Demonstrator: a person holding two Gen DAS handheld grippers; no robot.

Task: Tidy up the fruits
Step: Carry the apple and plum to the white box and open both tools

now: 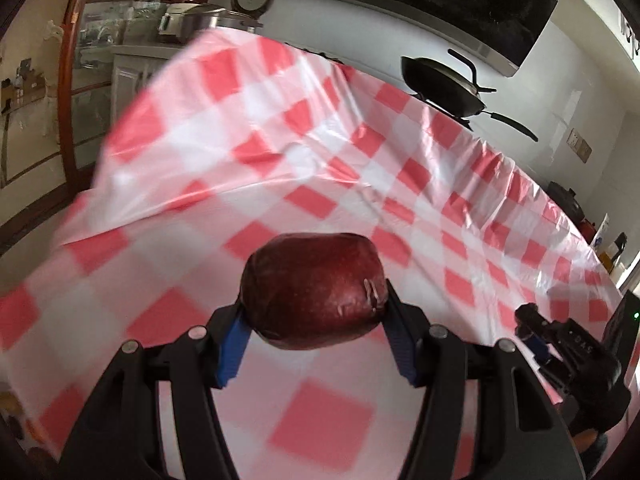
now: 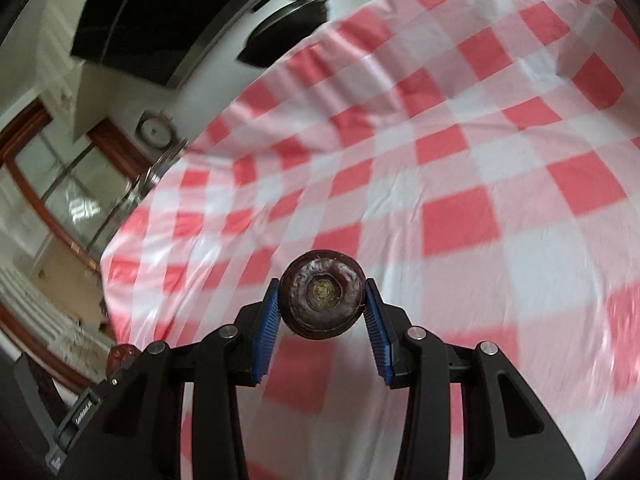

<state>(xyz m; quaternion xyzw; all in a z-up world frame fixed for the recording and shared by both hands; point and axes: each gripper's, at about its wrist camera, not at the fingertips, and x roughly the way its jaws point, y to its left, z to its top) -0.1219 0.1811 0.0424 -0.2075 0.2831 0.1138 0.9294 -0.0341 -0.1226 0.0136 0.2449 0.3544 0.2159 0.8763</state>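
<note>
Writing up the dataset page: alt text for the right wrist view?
The right tool grips a small dark purple-brown round fruit between its blue pads, held above a red-and-white checked tablecloth. A black pan sits beyond the cloth's far edge; the background is motion-blurred.

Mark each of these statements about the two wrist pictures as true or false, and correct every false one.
1. The left tool is shut on a dark red apple. True.
2. The right tool is open with nothing between its pads. False: it is shut on a small dark round fruit.
3. The table is covered by a red and white checked tablecloth. True.
4. The cloth is green with stripes. False: it has red and white squares.
5. A dark pan sits beyond the far edge of the table. True.
6. Both fruits rest on the cloth. False: each is held clear of it between blue pads.
</note>
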